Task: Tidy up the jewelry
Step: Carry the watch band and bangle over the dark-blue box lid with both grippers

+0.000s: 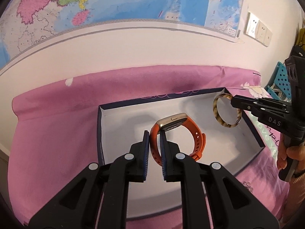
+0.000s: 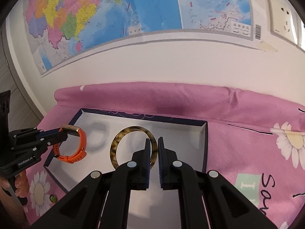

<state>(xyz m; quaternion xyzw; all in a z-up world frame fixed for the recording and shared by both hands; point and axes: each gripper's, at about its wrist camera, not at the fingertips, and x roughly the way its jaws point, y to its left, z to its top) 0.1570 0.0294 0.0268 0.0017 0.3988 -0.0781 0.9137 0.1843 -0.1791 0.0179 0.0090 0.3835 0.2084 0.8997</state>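
A: What is each hand carrying?

B: The left gripper (image 1: 154, 141) is pinching the strap of the orange watch (image 1: 177, 133), close beside the gold case. The right gripper (image 2: 152, 148) is pressed onto the rim of the mottled brown bangle (image 2: 118, 148). Both pieces hang in the air above the white floor of the open box (image 1: 122, 118), which sits on the pink cloth (image 1: 57, 124).

A: How do you expect the watch to behave?

B: Light, I think, and the strap looks like soft rubber, so it should bend and spring a little. The case is the heavy end; a hold near it, as here, should keep the watch from swinging. The rubber probably grips the pads well.

A: And the bangle?

B: It looks stiff, glossy and likely slippery. It is held across a thin section of the ring, so it could pivot between the pads. If it is resin or shell it may chip, so I would set it down low, not drop it.

A: Is there room for both?

B: The box floor looks bare, with the watch over the left part and the bangle over the right.
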